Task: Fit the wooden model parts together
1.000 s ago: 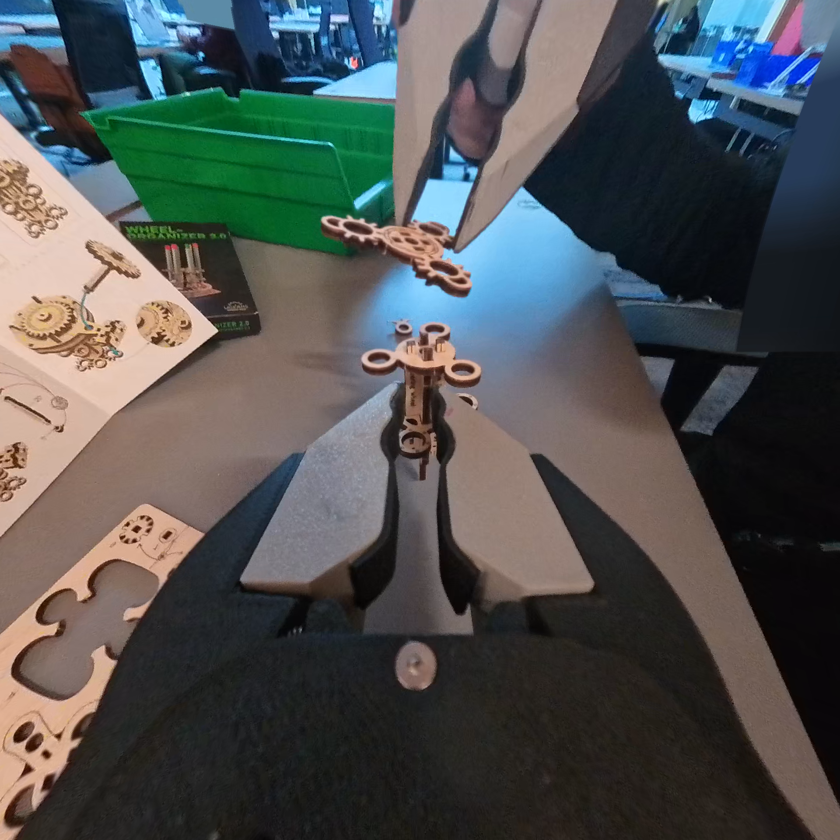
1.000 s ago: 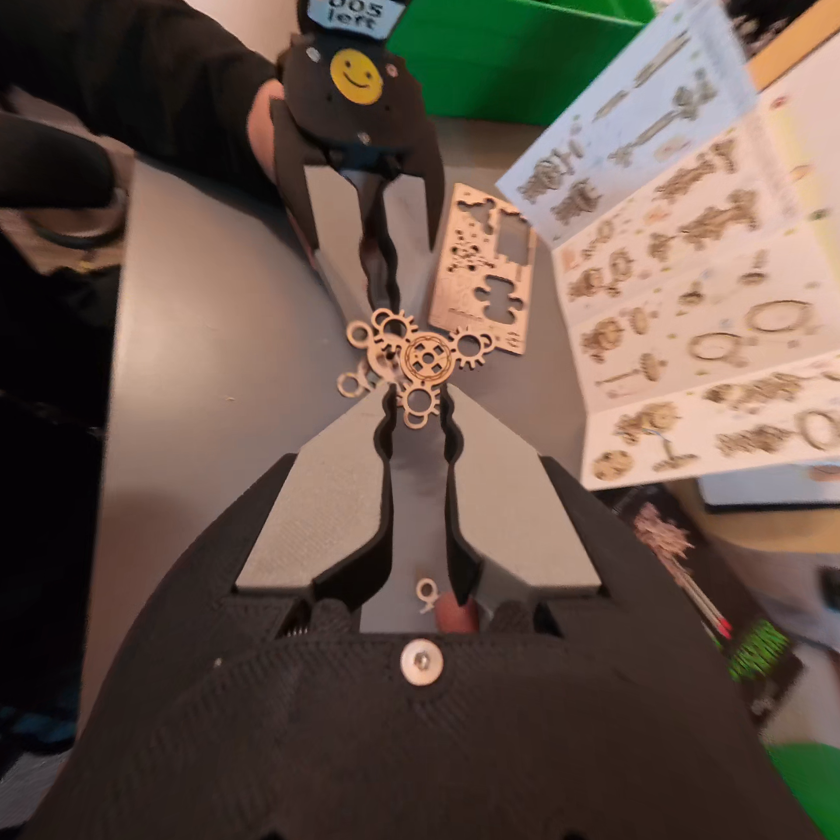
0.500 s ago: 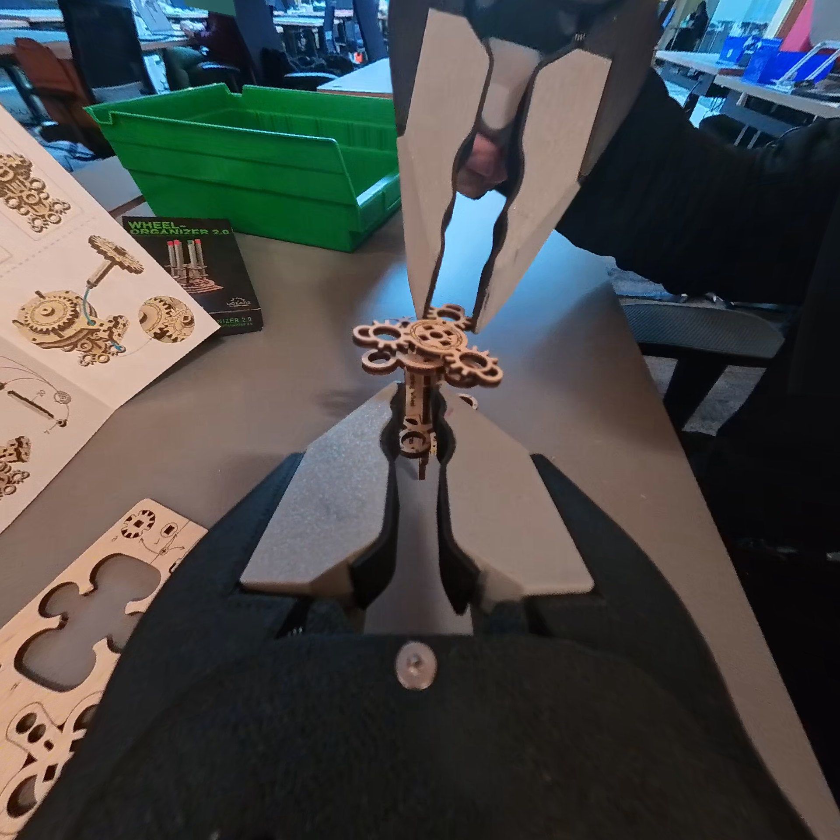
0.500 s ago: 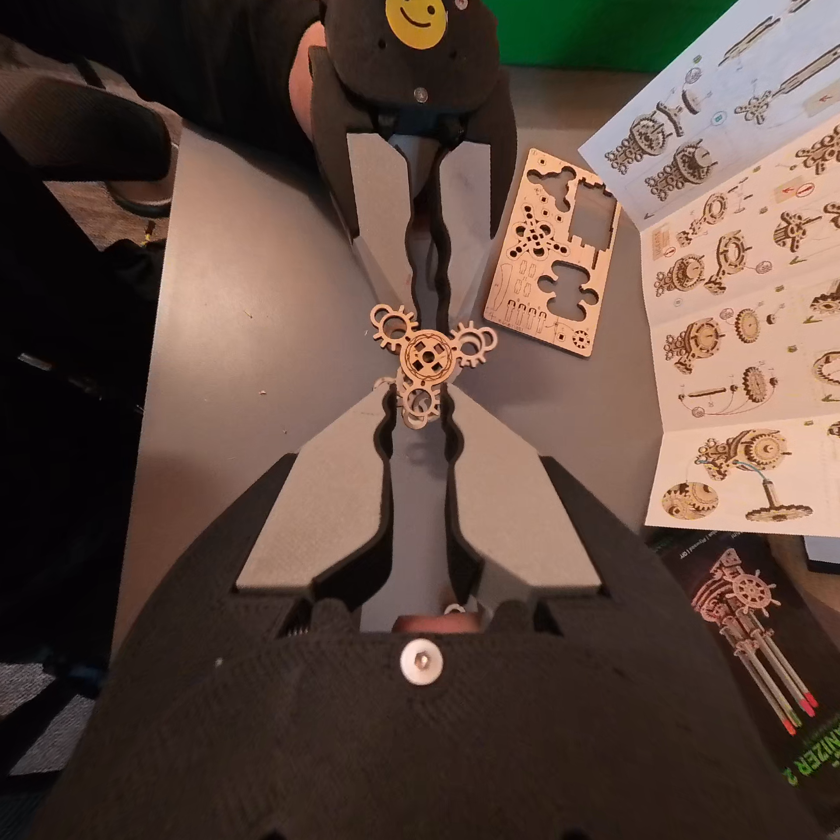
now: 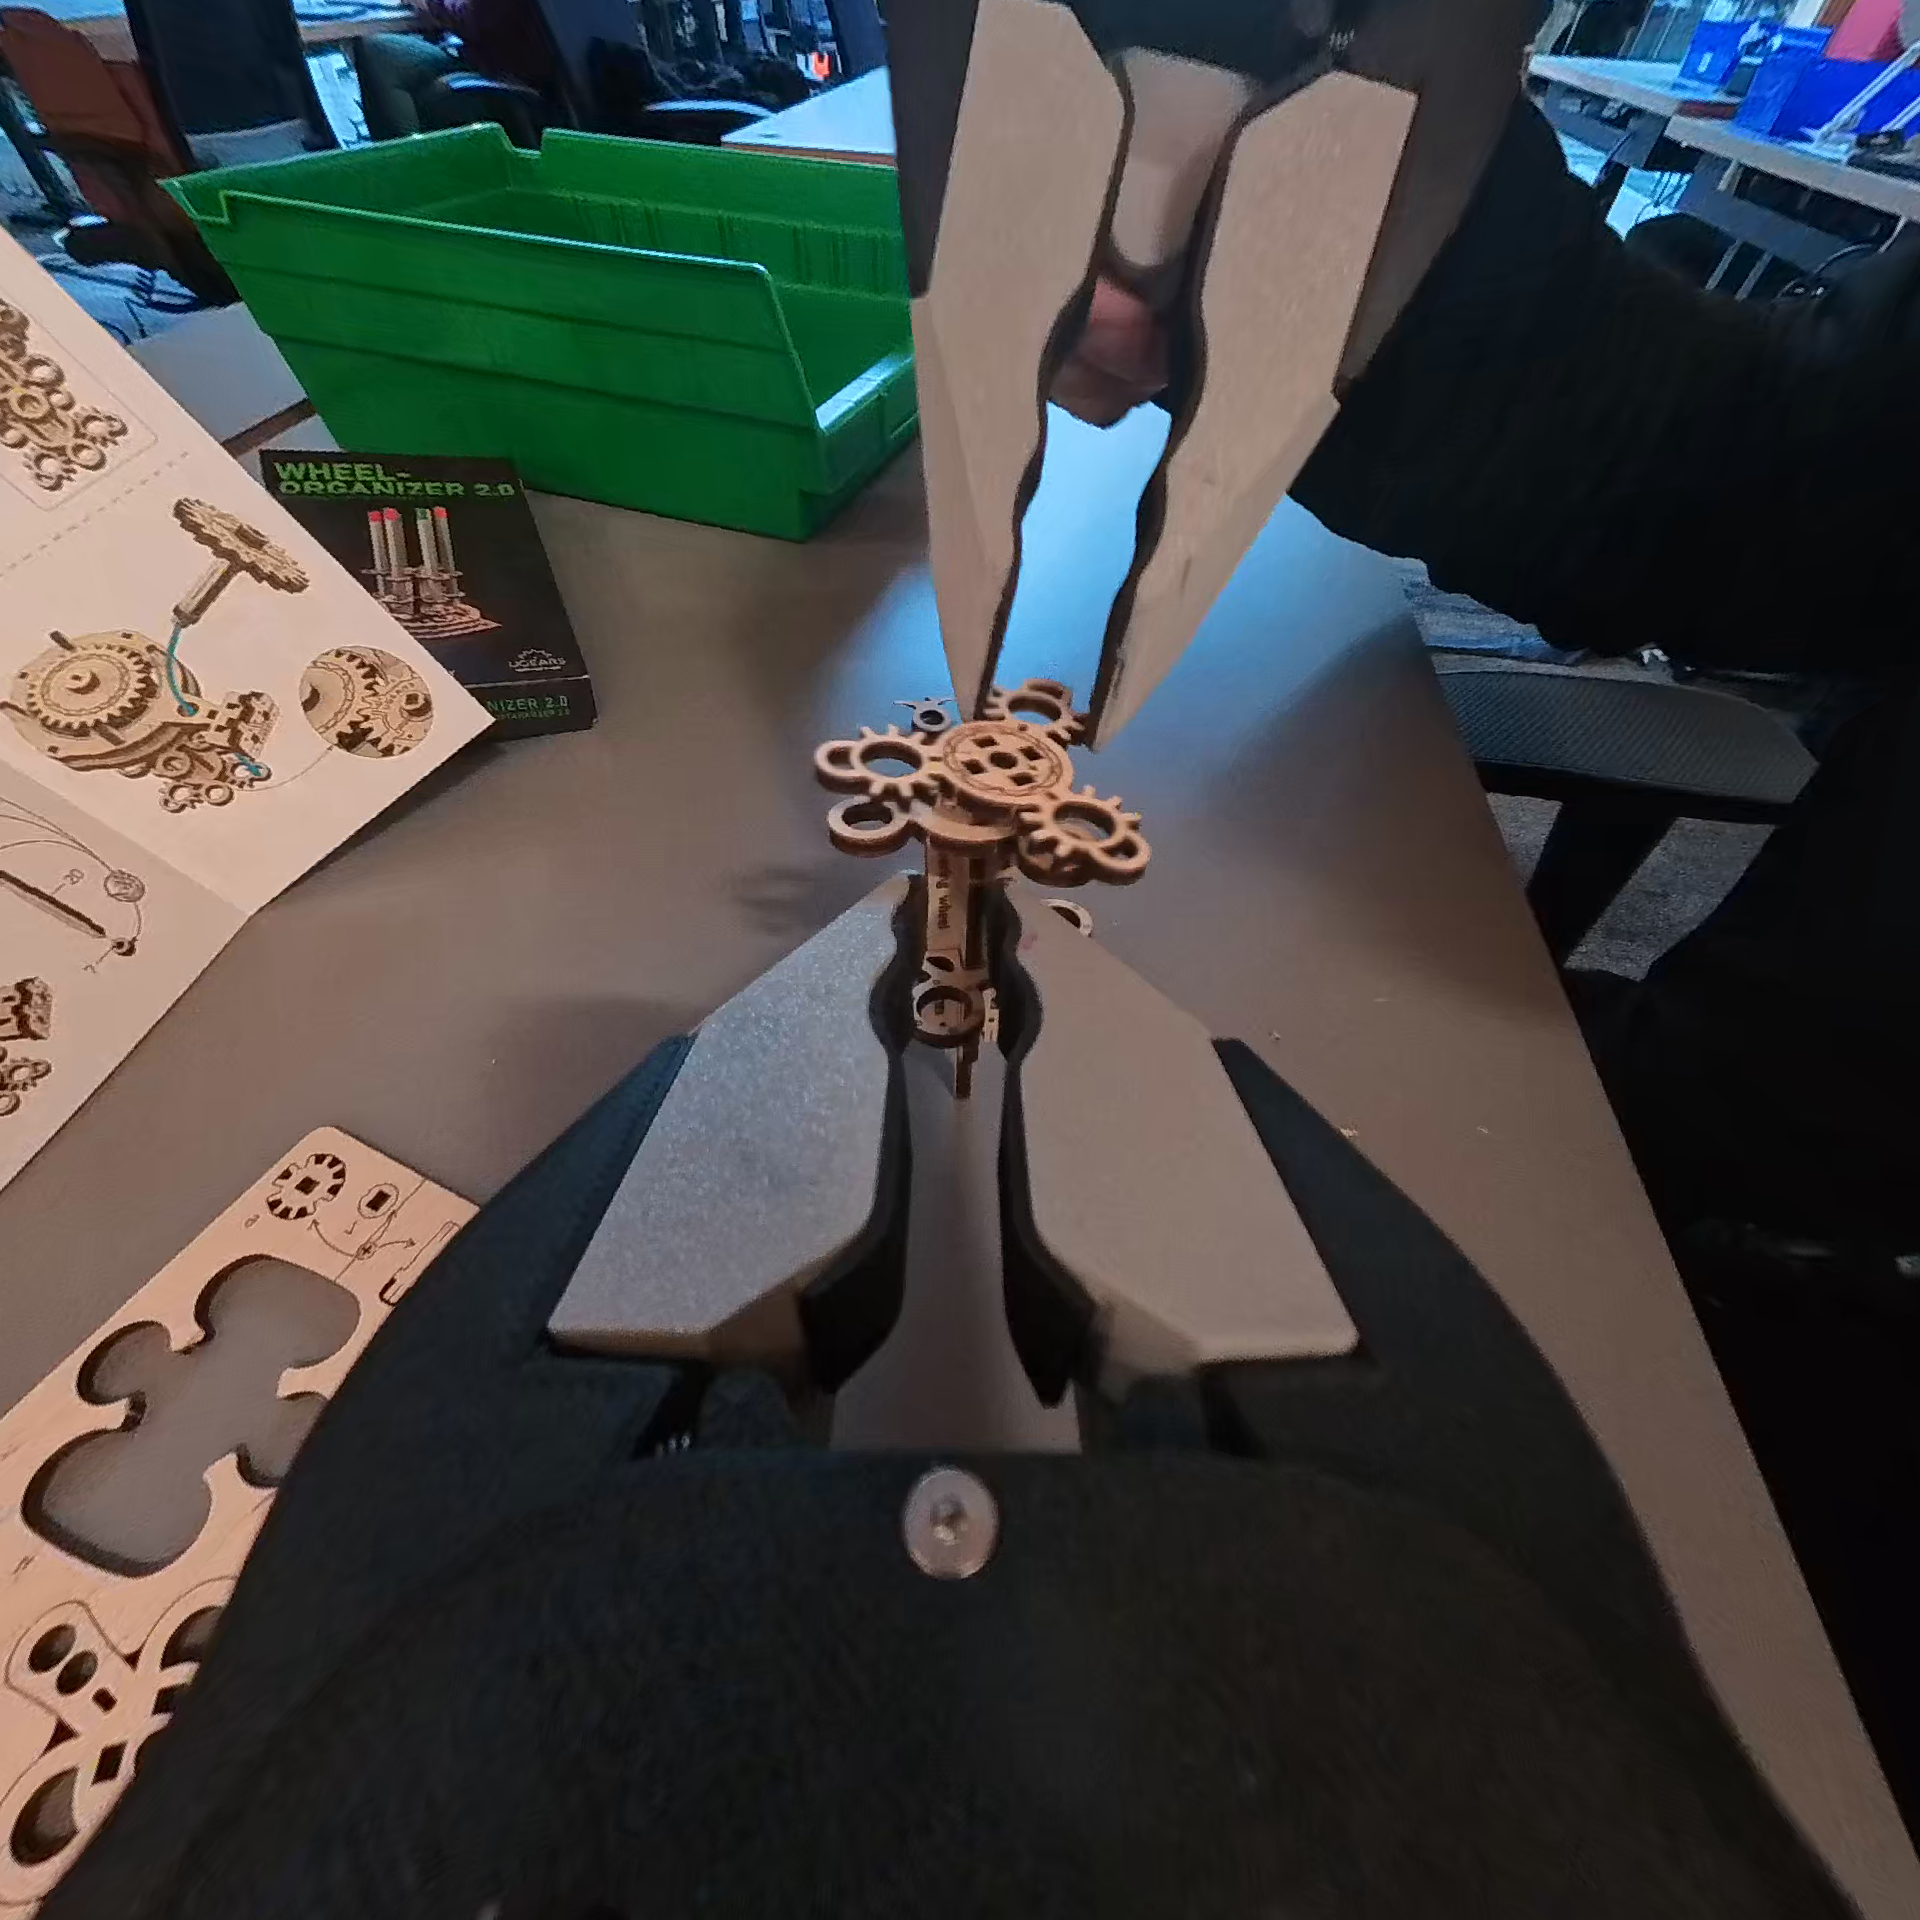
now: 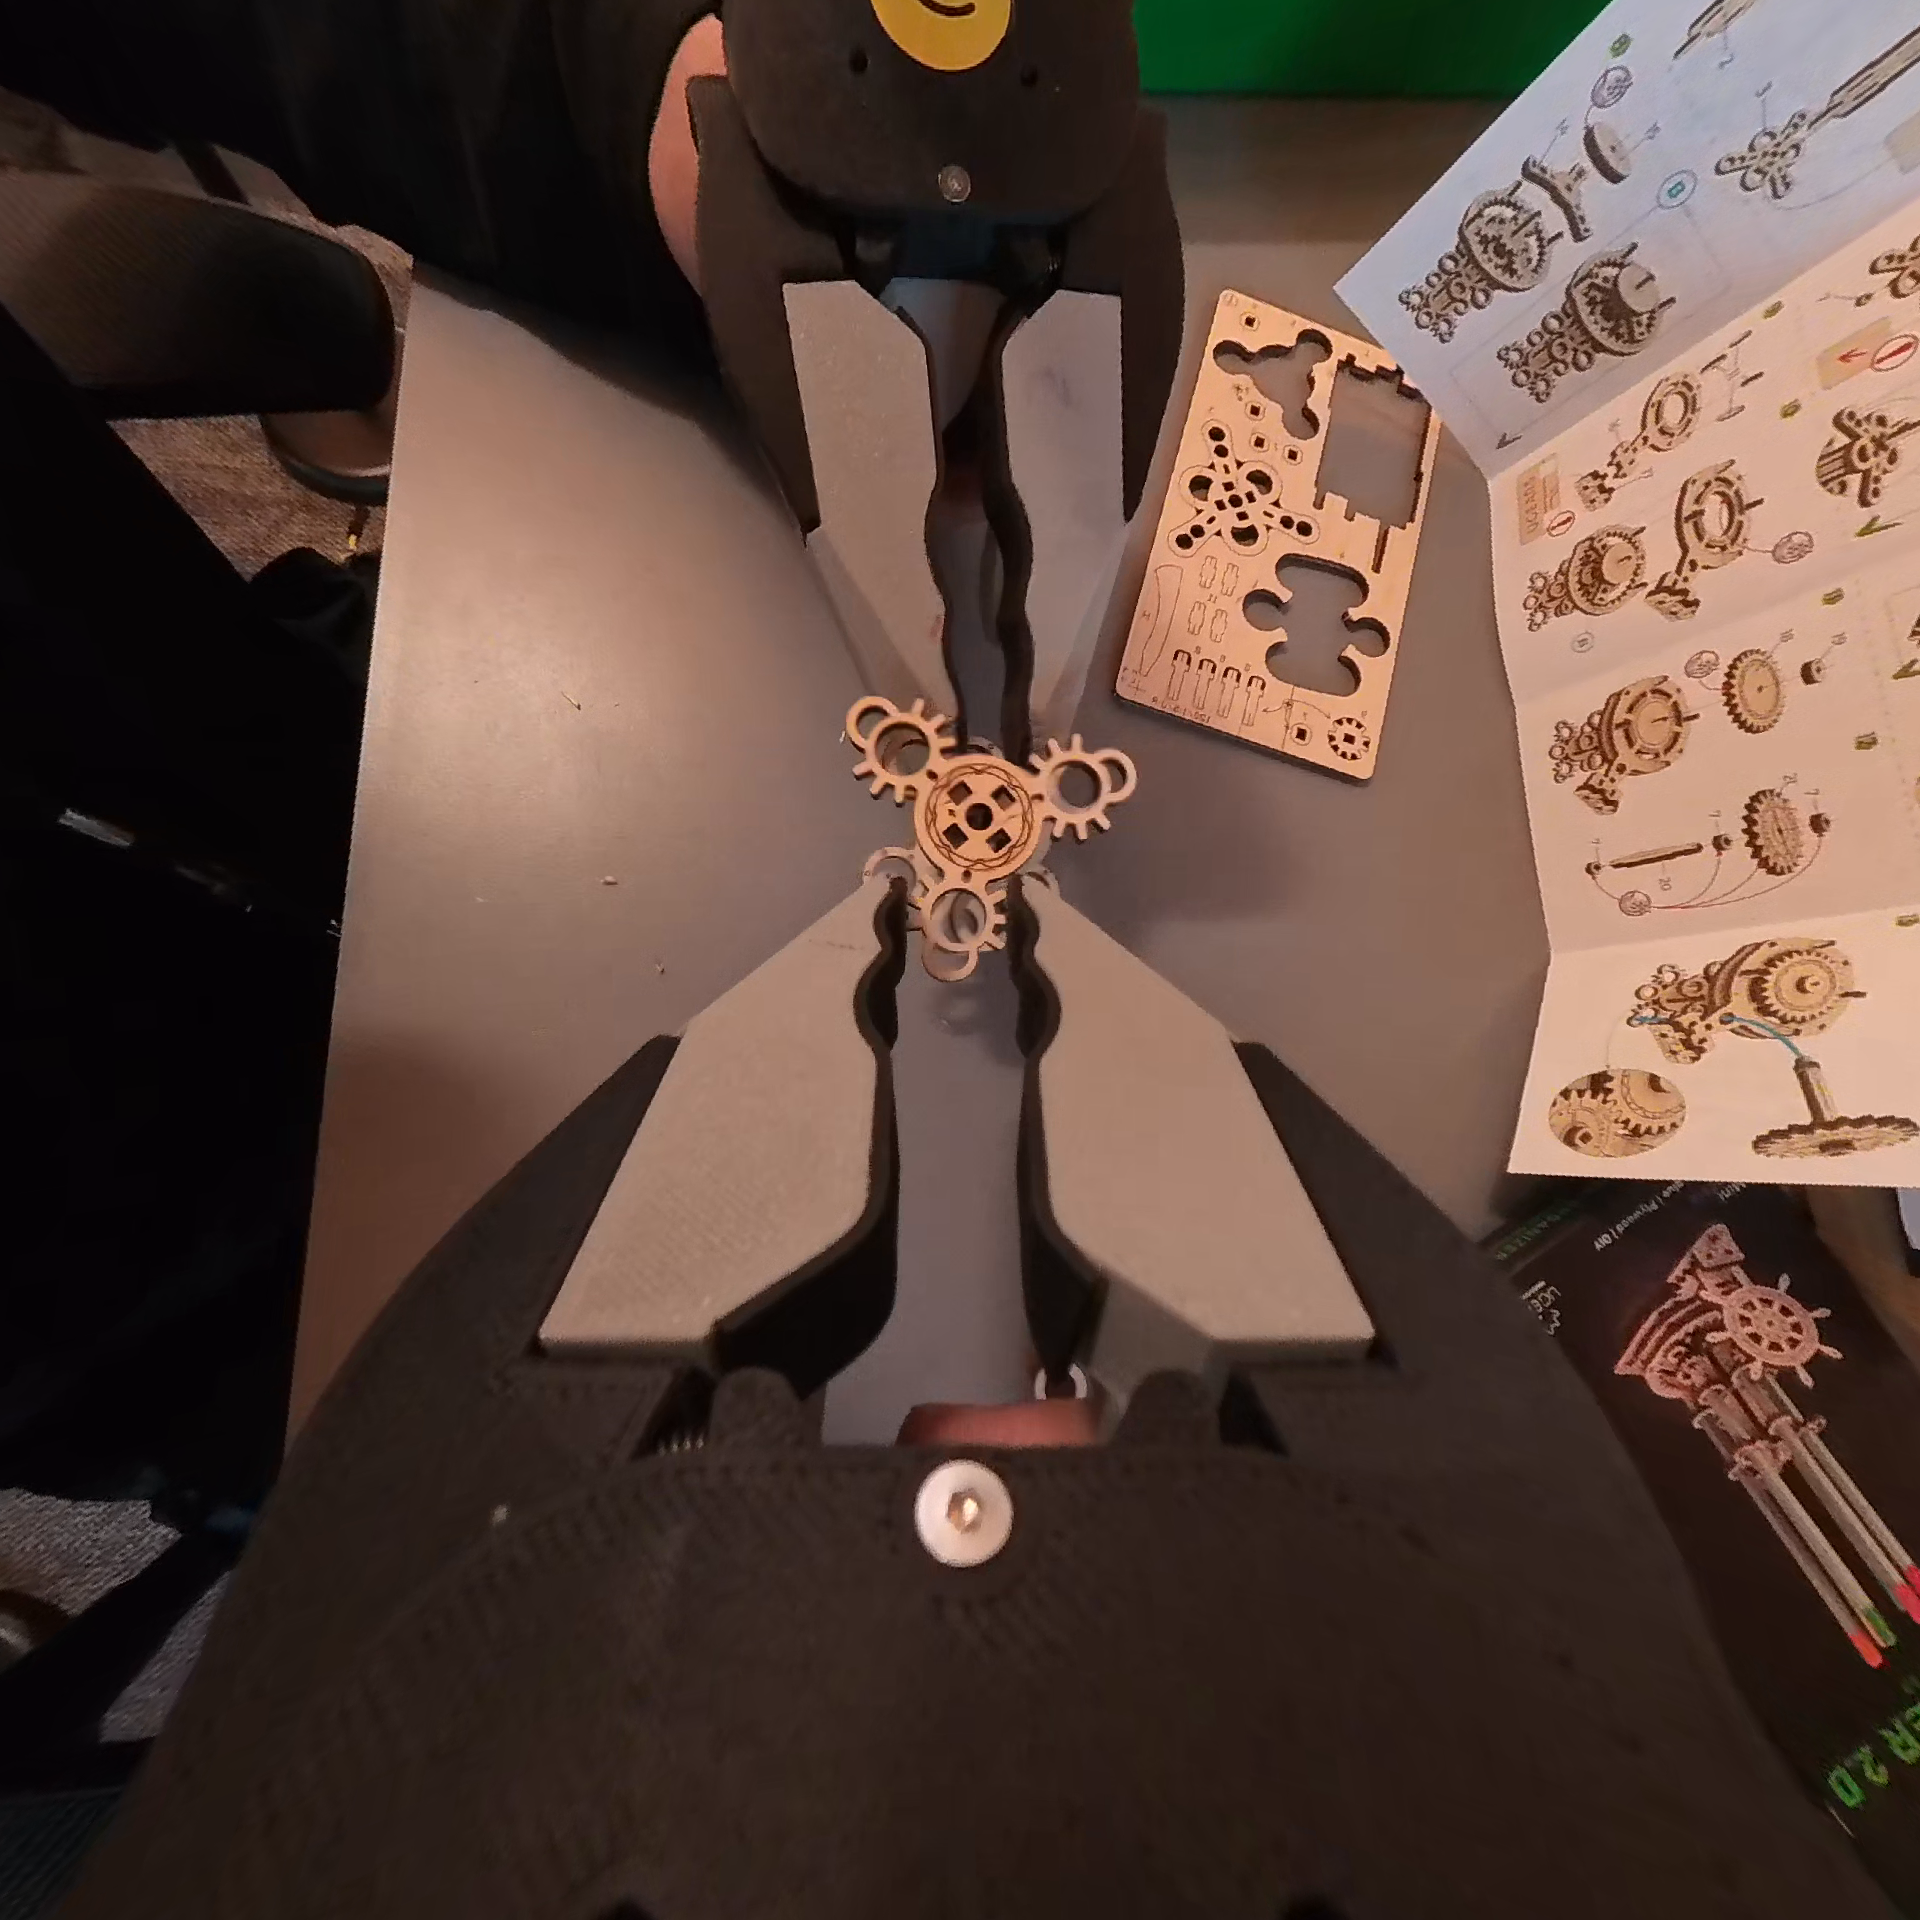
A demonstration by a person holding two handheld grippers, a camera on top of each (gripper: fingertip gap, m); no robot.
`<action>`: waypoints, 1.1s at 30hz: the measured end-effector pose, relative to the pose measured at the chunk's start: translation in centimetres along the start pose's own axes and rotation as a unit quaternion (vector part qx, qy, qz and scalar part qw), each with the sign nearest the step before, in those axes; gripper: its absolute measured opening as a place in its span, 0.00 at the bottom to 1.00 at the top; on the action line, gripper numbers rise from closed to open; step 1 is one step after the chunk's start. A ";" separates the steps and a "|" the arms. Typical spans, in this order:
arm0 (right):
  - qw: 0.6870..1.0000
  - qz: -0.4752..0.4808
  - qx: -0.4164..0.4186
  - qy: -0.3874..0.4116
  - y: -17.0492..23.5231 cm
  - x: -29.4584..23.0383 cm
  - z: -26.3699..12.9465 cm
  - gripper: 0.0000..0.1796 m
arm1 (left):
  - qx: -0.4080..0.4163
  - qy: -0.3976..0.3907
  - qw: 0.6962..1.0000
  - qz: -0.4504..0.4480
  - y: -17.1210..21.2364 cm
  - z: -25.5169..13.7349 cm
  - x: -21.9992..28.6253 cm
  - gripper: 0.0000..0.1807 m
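A wooden post [image 5: 954, 940] stands upright between the fingers of my left gripper [image 5: 954, 914], which is shut on it. A flat wooden gear plate with three toothed lobes [image 5: 982, 769] sits level on top of the post. My right gripper [image 5: 1039, 717] comes down from above and is shut on the plate's far lobe. In the right wrist view the gear plate [image 6: 977, 821] lies just ahead of my right gripper [image 6: 956, 904], with the near lobe between its fingers. The left gripper [image 6: 982, 732] reaches in from the opposite side, under the plate. The post is hidden there.
A green bin [image 5: 561, 312] stands at the back. An instruction sheet [image 5: 156, 623], a black box [image 5: 447, 582] and a punched plywood sheet [image 5: 156, 1403] lie to the left. Small loose wooden rings [image 5: 1070, 914] lie by the post. The grey table [image 5: 1299, 831] ends close on the right. The tips of both grippers are at nearly the same place.
My right gripper brought the gear plate down from above the bin's edge onto the top of the post. The left gripper held the post still.
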State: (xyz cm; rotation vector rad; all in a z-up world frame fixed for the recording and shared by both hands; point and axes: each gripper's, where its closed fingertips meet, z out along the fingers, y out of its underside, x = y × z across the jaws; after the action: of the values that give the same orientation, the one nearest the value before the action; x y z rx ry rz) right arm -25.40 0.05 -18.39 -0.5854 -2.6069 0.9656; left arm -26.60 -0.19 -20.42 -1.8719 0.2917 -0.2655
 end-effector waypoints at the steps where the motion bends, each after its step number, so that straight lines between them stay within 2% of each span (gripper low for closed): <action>1: 1.000 0.001 0.001 -0.001 0.0 -0.1 0.1 0.09 | 0.002 0.000 1.000 -0.002 -0.1 0.0 0.0 0.05; 16: 0.999 0.011 0.041 0.000 -1.3 0.3 -1.1 0.12 | 0.026 0.003 1.000 -0.005 -0.7 -0.3 0.0 0.05; 25: 0.994 0.040 0.103 -0.008 -2.9 1.2 -2.1 0.08 | 0.031 0.013 0.999 -0.003 -1.0 0.0 0.5 0.05; 28: 0.990 0.053 0.130 0.004 -3.0 2.2 -1.8 0.17 | 0.037 0.007 0.999 -0.008 -1.2 0.2 0.3 0.05; 33: 0.977 0.070 0.202 -0.004 -2.6 3.2 -3.1 0.21 | 0.053 -0.010 0.998 -0.018 -1.7 0.3 -0.4 0.05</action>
State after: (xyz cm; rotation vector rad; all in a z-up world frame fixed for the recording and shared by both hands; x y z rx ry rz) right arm -27.65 1.46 -13.97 -0.6598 -2.2992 1.4921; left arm -26.71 0.74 -18.91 -1.7761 0.2252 -0.2816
